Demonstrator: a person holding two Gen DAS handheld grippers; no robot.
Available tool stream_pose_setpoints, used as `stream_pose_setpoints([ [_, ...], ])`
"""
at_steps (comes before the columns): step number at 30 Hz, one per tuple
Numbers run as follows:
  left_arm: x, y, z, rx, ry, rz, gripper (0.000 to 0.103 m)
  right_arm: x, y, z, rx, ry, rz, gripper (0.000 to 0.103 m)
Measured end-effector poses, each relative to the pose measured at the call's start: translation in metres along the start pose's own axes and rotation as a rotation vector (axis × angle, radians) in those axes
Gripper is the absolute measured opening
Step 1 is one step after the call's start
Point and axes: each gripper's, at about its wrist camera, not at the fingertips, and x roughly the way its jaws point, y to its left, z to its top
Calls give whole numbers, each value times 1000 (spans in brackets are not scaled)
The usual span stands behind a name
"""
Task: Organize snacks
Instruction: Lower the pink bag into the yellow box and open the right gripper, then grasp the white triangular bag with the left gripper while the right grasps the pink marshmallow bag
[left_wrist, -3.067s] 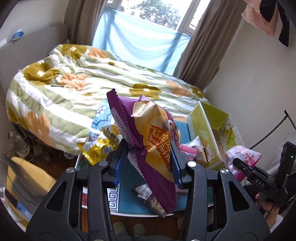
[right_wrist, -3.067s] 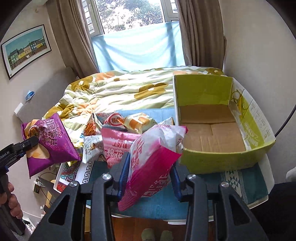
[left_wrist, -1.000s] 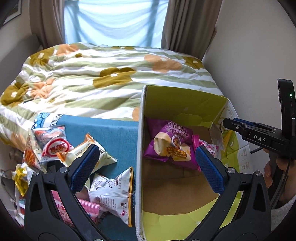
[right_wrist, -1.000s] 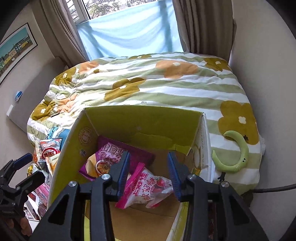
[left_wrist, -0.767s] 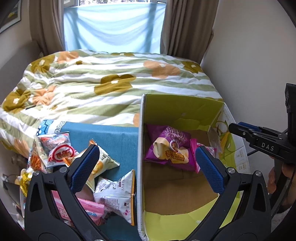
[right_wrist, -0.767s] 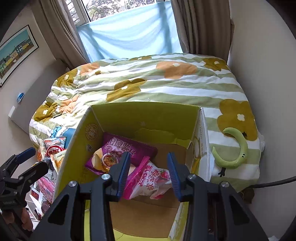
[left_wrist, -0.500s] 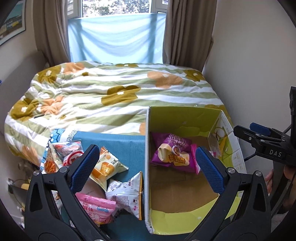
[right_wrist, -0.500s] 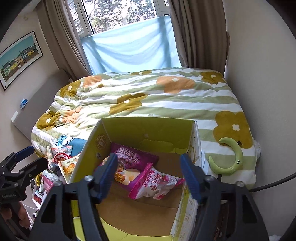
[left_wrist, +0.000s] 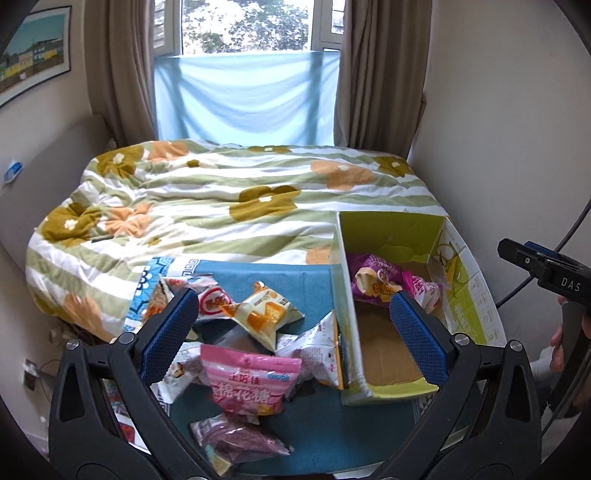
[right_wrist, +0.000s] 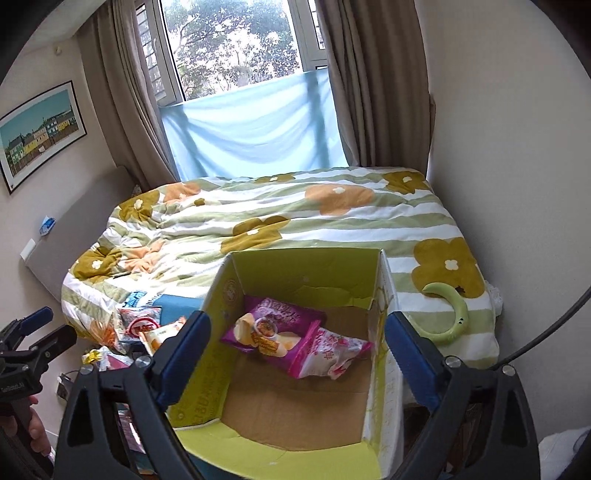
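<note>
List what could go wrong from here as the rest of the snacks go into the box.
1. The loose packets overlap in a heap; grabbing the pink marshmallow bag could drag neighbours off the table.
2. The box sits at the table's edge; a push might shift it.
3. The left gripper and right gripper could collide over the box.

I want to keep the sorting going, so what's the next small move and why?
Probably lower the left gripper onto the pink marshmallow bag. Its jaws stand open and empty; the box holds only two packets, and that bag lies on top of the pile, nearest the jaws.
</note>
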Motion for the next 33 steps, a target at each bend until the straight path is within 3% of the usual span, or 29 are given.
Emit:
stream_pose_setpoints([
  [10, -35, 102, -38, 12, 16, -64, 103, -33, 94, -54, 20, -29, -49, 94],
  [18, -34, 168, -71, 27, 69, -103, 103, -33, 168, -102, 34, -5, -35, 94],
  [27, 30, 205, -89, 44, 200, -141, 103, 10, 218, -137, 58, 66, 8, 94],
  [33, 87, 219, -107, -108, 288, -178, 102, 63, 234, -157, 46, 135, 16, 94],
])
